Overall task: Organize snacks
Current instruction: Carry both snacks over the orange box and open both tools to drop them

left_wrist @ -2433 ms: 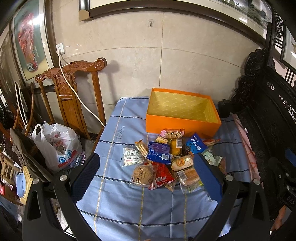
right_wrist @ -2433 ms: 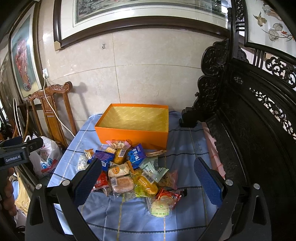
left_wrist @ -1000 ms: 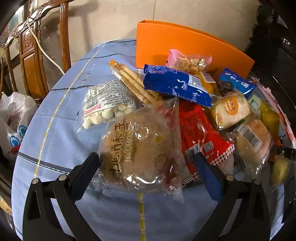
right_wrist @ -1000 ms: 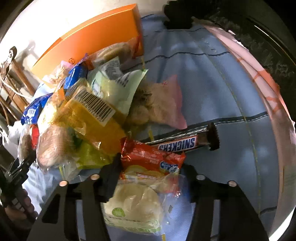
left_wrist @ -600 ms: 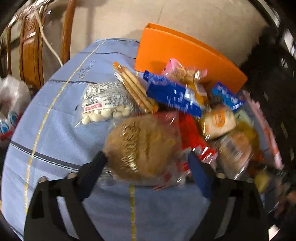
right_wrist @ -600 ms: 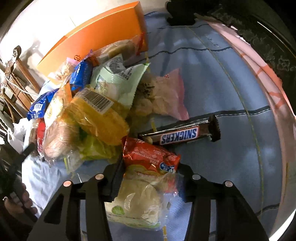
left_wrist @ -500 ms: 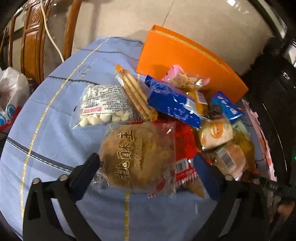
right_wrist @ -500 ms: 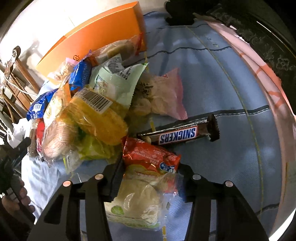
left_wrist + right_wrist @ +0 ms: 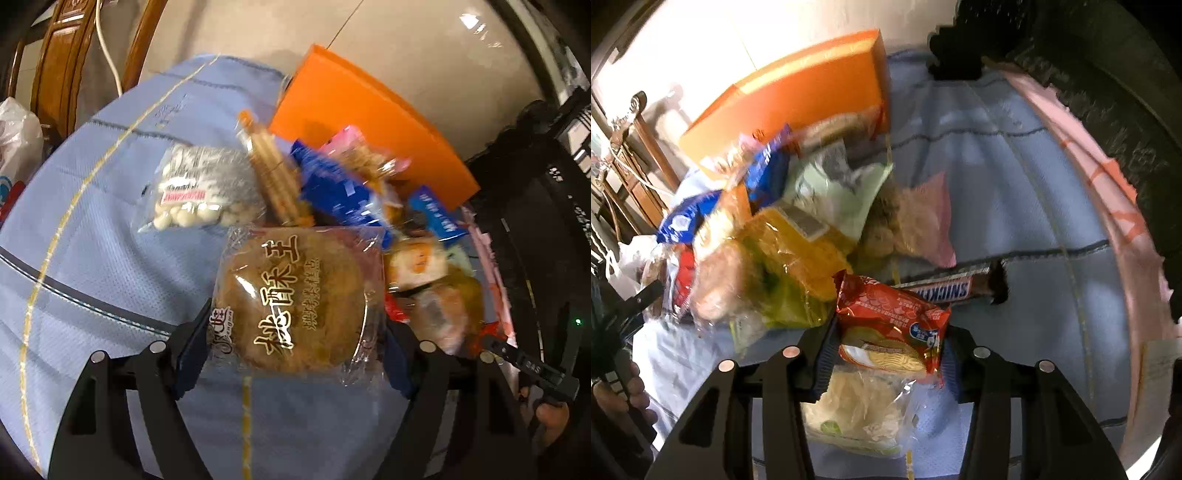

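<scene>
My left gripper [image 9: 291,354] is shut on a round brown pastry in a clear wrapper [image 9: 295,299] and holds it just above the blue cloth. My right gripper [image 9: 884,360] is shut on a red biscuit packet [image 9: 892,325], lifted over a pale green-labelled bun pack [image 9: 860,417]. An orange box [image 9: 369,122] stands behind the snack pile; it also shows in the right wrist view [image 9: 798,96]. A Snickers bar [image 9: 953,288] lies just beyond the red packet.
A bag of white candies [image 9: 199,195], biscuit sticks [image 9: 273,173] and blue packets [image 9: 340,188] lie in the pile. A yellow pack [image 9: 798,243] and a pink bag [image 9: 916,221] lie nearby. A wooden chair [image 9: 62,66] stands left, dark carved furniture [image 9: 1108,92] right.
Both grippers closed on their packets. The left one has lifted the pastry and the right one has lifted the red packet off the bun pack. Both views are blurred by motion.
</scene>
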Available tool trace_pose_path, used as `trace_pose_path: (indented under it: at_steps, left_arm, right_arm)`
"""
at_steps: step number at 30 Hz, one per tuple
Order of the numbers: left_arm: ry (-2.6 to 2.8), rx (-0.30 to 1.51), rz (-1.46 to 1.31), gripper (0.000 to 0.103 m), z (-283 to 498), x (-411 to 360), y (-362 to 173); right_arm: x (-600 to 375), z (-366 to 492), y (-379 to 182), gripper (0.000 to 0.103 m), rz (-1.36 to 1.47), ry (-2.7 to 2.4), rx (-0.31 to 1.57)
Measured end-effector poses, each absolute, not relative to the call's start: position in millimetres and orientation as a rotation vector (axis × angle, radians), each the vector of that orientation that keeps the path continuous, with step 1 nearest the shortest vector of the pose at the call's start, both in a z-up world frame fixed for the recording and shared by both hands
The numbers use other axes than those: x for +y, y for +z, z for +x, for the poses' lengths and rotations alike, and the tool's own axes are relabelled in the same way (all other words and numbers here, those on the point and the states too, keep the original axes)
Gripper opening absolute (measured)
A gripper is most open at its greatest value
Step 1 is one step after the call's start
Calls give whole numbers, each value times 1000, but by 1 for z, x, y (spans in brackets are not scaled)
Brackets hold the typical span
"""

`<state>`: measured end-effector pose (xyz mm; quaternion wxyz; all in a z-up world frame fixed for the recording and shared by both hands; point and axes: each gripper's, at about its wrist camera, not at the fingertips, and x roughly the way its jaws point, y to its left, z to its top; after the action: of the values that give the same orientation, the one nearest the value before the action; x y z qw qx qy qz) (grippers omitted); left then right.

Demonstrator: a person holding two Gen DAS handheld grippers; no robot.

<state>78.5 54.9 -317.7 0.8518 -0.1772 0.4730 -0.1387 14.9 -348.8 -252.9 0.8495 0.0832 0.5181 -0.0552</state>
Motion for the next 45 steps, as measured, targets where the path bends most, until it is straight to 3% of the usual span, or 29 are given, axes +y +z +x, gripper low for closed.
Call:
trace_pose_path:
  at_steps: [17,29,30,32,33,38,45]
  left_arm:
    - [-417,746,-309,77,110,27,-167]
    - [-426,657,-261,78,231,-13,-117]
    - [-421,650,-251,78,245,-18,-114]
    - [-421,673,-251,89,282,-30,-113]
    - [-412,696,-262,91,301,-32,-116]
    - [-365,757,-288,96,319,-12,-130]
    - [-324,797,-247,99,252,31,-166]
  right_arm:
    - [-325,52,-91,48,181,51,769]
    - [-301,177,-27,48,97,104,664]
    - [-300,192,-23,49,95,118,667]
    - [-303,234,-25,59,112,137,707]
    - [-307,244,-27,73,110,118,718]
    - [-323,237,-27,75,86,51,700]
    - [-310,151,-61,85,-83,28,732]
